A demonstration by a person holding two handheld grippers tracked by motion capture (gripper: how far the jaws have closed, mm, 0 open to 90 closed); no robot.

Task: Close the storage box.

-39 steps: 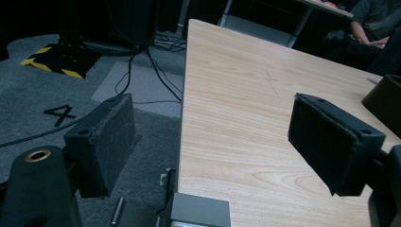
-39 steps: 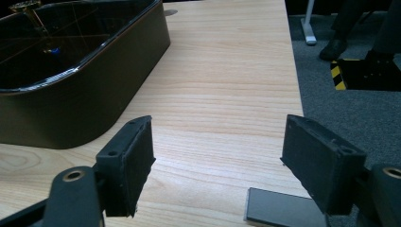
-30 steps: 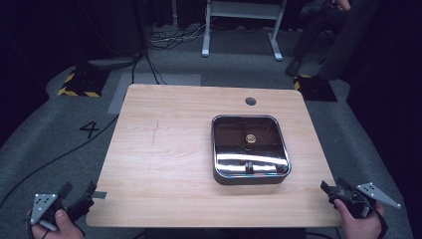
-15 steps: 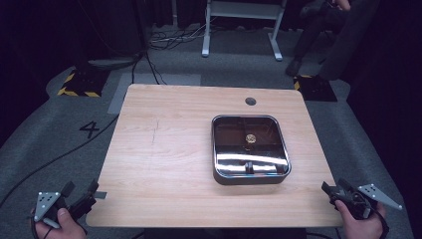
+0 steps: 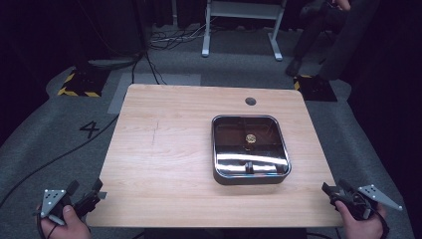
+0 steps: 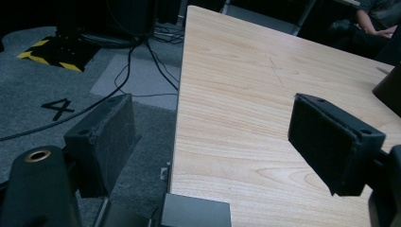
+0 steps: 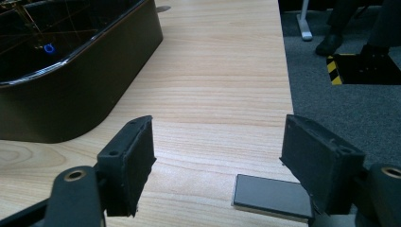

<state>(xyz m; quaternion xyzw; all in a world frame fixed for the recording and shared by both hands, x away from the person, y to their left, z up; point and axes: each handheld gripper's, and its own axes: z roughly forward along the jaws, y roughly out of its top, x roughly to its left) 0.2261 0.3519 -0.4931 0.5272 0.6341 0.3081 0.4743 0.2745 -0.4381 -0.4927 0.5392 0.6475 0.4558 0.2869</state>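
A dark square basin (image 5: 251, 177) with a shiny rim sits on the wooden table (image 5: 169, 149), right of centre. A small gold object (image 5: 250, 139) lies on its bottom. A person's hand holds my left gripper (image 5: 99, 190) off the table's near left corner; it is open and empty, and in the left gripper view my left gripper (image 6: 213, 137) straddles the table's left edge. My right gripper (image 5: 332, 187) is at the near right corner, open with nothing in it. In the right gripper view my right gripper (image 7: 217, 156) is just over the wood, with the basin (image 7: 71, 90) ahead on its left.
A round cable hole (image 5: 251, 101) is in the table's far right part. Cables (image 5: 149, 55) and a yellow-and-black striped base (image 5: 79, 84) lie on the grey carpet to the left. A white frame (image 5: 239, 30) and a seated person's legs (image 5: 318, 35) are beyond the table.
The left hand and its gripper have shifted very slightly at the near left corner. The right gripper and the basin have stayed put.
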